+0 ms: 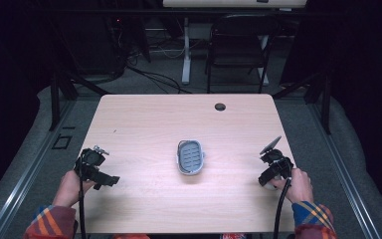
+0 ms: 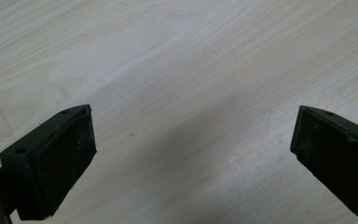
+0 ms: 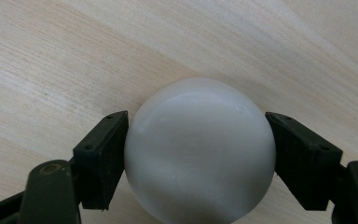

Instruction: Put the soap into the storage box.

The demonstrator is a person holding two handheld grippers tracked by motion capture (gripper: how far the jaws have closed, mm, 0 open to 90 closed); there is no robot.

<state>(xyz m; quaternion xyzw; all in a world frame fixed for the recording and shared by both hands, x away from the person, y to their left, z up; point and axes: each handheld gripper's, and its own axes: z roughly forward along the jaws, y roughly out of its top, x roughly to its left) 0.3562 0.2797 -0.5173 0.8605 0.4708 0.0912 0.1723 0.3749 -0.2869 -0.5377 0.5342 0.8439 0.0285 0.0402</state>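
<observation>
Right gripper [image 3: 198,158] clamped on smooth white egg-shaped ball [image 3: 199,149], near right edge of pale wooden table [image 1: 144,124]. Grey slotted plastic tray [image 1: 190,157] at table centre, lying leftward from ball, long axis front-to-back. Left gripper [image 2: 193,144] spread wide, empty.

This is looking like a lab or recording room set up inside an office. A pale wood table [image 1: 144,119] with a cable hole [image 1: 220,106] is standing on grey carpet [image 1: 144,84], dark curtains are closing in both sides, loose cables [image 1: 154,77] are trailing across the floor, and a black folding chair [image 1: 236,50] is waiting beside a white desk leg [image 1: 185,55].
</observation>
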